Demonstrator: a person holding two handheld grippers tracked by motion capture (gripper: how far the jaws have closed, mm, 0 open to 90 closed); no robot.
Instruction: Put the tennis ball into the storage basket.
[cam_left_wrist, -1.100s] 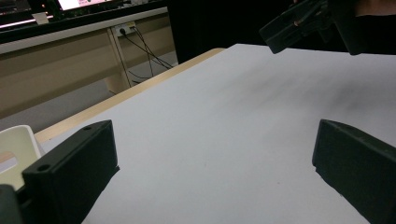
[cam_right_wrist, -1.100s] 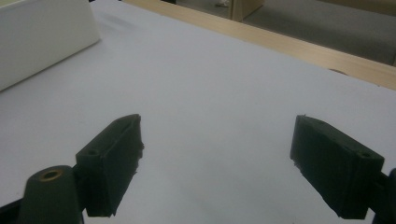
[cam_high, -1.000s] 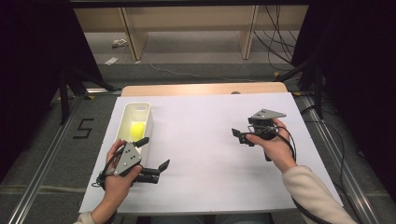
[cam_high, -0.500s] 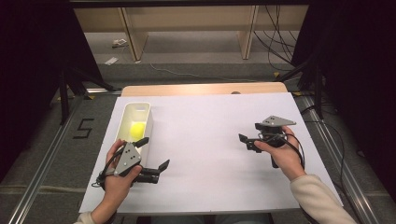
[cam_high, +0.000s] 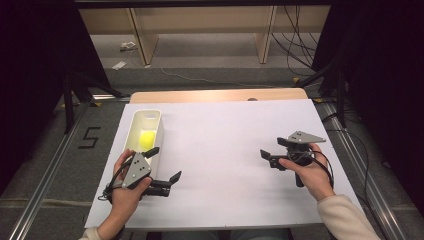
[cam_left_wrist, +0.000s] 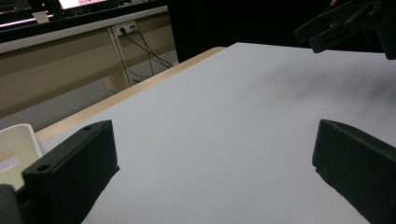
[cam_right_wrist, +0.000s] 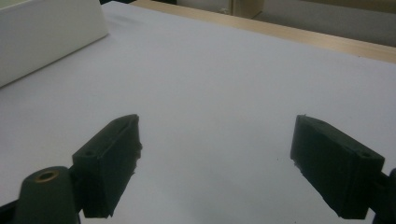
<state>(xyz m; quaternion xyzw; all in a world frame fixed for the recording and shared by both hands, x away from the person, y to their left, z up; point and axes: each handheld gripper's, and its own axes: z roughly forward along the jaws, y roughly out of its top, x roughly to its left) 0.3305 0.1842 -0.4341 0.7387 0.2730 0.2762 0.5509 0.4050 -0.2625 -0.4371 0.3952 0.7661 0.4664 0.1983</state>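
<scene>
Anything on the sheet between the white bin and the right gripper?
Nothing: in the high view, the stretch of white sheet between the white bin and the right gripper is bare. The right gripper view shows the same, with its jaws apart.

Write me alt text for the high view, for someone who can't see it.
A person's two hands each hold an open black two-jaw gripper above a white-covered table, the left gripper near the front left and the right gripper at the right. A long white bin at the left holds a yellow object.
</scene>
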